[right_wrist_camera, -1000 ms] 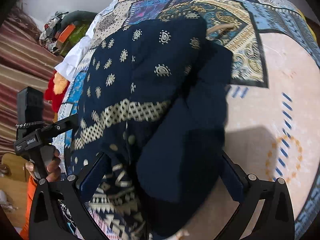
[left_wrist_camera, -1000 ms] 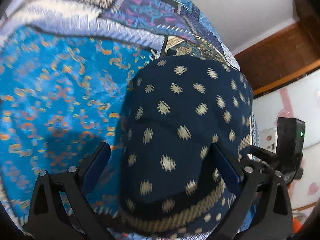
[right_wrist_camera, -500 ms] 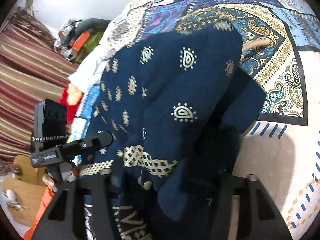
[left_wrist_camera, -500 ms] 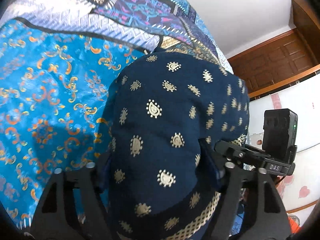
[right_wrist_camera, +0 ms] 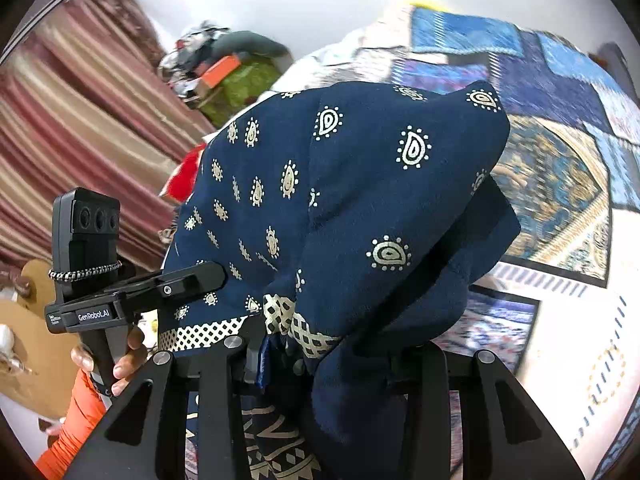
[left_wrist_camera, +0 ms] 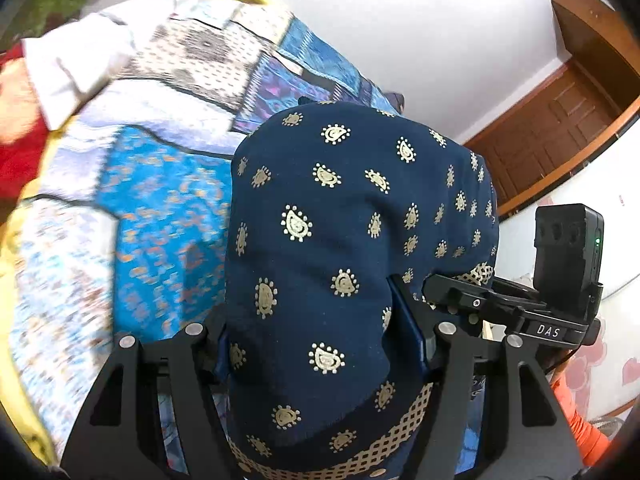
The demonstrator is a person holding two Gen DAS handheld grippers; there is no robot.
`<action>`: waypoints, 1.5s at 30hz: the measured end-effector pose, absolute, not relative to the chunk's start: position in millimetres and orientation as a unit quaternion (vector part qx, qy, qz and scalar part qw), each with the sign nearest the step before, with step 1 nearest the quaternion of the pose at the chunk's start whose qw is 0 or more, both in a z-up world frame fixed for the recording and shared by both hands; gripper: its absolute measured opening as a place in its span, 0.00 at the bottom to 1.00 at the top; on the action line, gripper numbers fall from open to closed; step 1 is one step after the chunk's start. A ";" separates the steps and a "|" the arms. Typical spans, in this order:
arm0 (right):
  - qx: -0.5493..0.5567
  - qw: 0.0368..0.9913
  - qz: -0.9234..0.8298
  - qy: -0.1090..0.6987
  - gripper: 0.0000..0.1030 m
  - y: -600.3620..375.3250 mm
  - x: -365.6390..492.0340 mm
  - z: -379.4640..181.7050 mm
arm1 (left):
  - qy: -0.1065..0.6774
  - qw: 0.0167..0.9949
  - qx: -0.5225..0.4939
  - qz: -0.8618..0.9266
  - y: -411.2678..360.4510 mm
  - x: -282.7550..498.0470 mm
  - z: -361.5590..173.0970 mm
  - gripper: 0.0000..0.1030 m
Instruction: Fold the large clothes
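Lifted higher, navy garment (left_wrist_camera: 340,264) now blocks patchwork bedspread (left_wrist_camera: 160,208).

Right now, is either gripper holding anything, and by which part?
Both hold the navy printed garment. The left gripper and the right gripper each have their jaws shut on bunched fabric near its checkered border band.

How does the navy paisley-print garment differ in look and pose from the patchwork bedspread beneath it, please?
The navy paisley-print garment is one dark colour with small cream motifs and a checked band; the patchwork bedspread mixes bright blue, purple and pale panels. The garment hangs bunched and lifted, pinched by the left gripper and right gripper; the bedspread lies spread flat. Both are patterned cloth.
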State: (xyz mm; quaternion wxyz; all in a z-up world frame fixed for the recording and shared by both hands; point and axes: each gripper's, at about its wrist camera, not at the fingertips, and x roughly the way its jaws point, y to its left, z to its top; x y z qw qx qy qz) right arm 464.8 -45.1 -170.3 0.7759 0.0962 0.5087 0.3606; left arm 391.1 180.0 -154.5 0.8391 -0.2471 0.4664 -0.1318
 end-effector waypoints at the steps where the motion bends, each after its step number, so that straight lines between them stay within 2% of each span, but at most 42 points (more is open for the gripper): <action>1: 0.094 0.775 0.365 0.508 0.36 -38.5 459.9 -167.2 | 0.465 0.841 -0.248 -0.125 187.3 383.4 -152.6 0.64; 8: 0.080 0.749 0.387 0.531 0.36 9.8 436.0 -183.1 | 0.476 0.837 -0.258 -0.077 225.0 341.5 -177.0 0.64; 15: 0.061 0.709 0.369 0.598 0.36 48.5 437.3 -251.7 | 0.515 0.807 -0.287 -0.043 241.9 330.8 -250.0 0.64; 19: 0.051 0.696 0.348 0.626 0.37 48.9 442.6 -285.5 | 0.504 0.827 -0.243 -0.047 232.3 329.2 -261.9 0.67; 23: 0.024 0.707 0.329 0.626 0.49 36.3 448.0 -288.5 | 0.504 0.839 -0.202 -0.033 224.1 332.0 -260.2 0.75; 27: -0.009 0.732 0.325 0.599 0.49 20.5 444.9 -263.6 | 0.493 0.860 -0.132 -0.001 212.7 328.0 -233.4 0.75; 30: -0.056 0.776 0.314 0.545 0.50 14.8 429.8 -232.6 | 0.464 0.883 -0.069 0.030 205.1 319.6 -208.2 0.75; 33: -0.083 0.796 0.333 0.499 0.52 16.6 411.4 -207.2 | 0.454 0.889 -0.058 0.017 196.3 315.7 -198.8 0.82; 35: -0.085 0.785 0.357 0.499 0.73 24.1 402.5 -205.6 | 0.463 0.885 -0.056 0.003 189.1 312.6 -204.7 0.85; 36: -0.088 0.779 0.368 0.500 0.77 28.5 397.5 -209.2 | 0.471 0.881 -0.048 0.003 183.2 313.8 -211.4 0.85; 39: -0.121 0.766 0.369 0.512 0.78 44.4 389.8 -231.1 | 0.505 0.863 -0.018 0.014 173.0 303.8 -237.6 0.89; 42: -0.162 0.751 0.335 0.546 0.78 39.5 390.6 -264.5 | 0.504 0.863 -0.018 0.020 176.4 286.0 -248.7 0.96; 45: -0.131 0.736 0.345 0.568 0.78 14.6 397.1 -271.9 | 0.506 0.862 -0.029 0.014 181.6 270.5 -250.3 0.97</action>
